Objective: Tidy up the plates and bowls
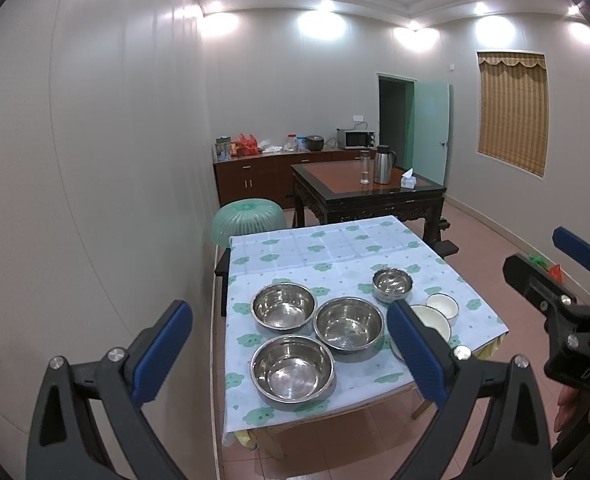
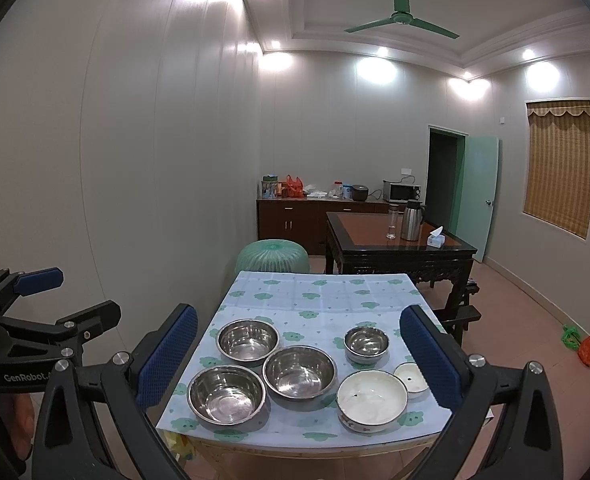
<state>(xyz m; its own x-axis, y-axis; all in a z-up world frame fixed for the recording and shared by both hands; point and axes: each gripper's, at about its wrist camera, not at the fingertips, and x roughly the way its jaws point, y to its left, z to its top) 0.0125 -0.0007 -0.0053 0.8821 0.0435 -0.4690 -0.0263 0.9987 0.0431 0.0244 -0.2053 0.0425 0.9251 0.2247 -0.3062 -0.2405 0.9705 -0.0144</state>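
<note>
Three large steel bowls [image 2: 248, 340] [image 2: 299, 371] [image 2: 226, 394] sit grouped on the near half of a small table with a green-flowered cloth [image 2: 319, 300]. A small steel bowl [image 2: 366, 344] stands to their right. In front of it are a large white enamel bowl [image 2: 371, 398] and a small white bowl [image 2: 411, 377]. My left gripper [image 1: 291, 356] hangs open above the near edge, holding nothing; its right finger hides part of the white bowl [image 1: 431, 318]. My right gripper [image 2: 299, 356] is open too, short of the table, empty.
A green mesh food cover [image 2: 273, 256] sits beyond the table's far left corner. A dark wooden table [image 2: 395, 248] with a flask, a glass and a tissue box stands behind. A cabinet with a microwave lines the back wall. The wall runs close along the left.
</note>
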